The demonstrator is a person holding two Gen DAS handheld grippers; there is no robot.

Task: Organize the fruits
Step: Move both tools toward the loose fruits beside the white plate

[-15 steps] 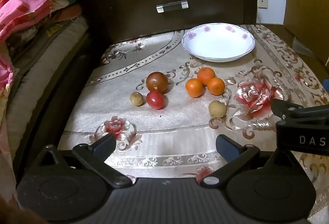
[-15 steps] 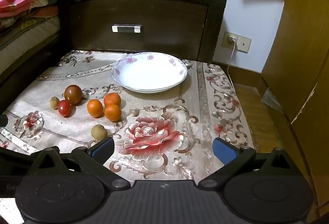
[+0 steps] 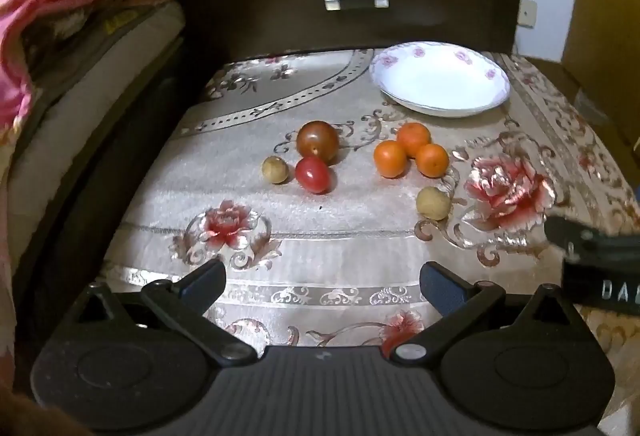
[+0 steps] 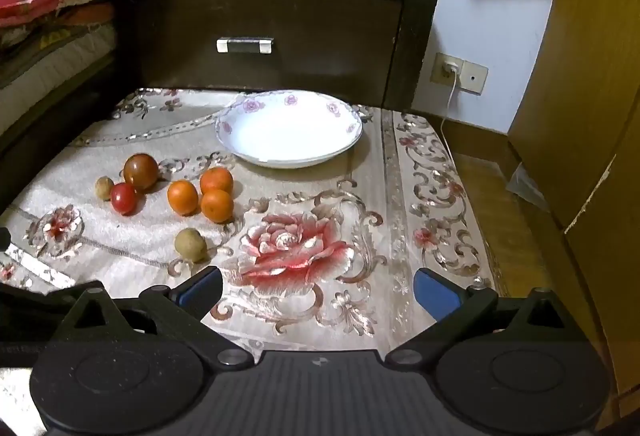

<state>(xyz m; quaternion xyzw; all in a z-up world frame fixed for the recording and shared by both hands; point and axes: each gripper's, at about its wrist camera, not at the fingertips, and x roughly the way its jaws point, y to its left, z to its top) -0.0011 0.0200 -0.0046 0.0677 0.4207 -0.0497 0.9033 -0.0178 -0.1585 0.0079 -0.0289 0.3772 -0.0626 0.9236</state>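
Three small round orange fruits (image 3: 412, 154) touch in a cluster mid-cloth on your embroidered beige floral tablecloth (image 3: 360, 236), at 8 o'clock from the empty white flower-rimmed china plate (image 4: 290, 128). At their 9 o'clock sit a dark red-brown tomato (image 3: 317, 141) and a small red tomato (image 3: 314, 175). Your left gripper (image 3: 322, 284) and right gripper (image 4: 318, 292) both gape wide, holding nothing. White letters "DA" show on the right gripper's body.

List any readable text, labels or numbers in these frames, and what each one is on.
"DA", cut off by the frame edge: white letters on the right claw's black body, left wrist view.
Faint print on the left claw's black body, right wrist view: too dim to read.
Nothing else carries text.
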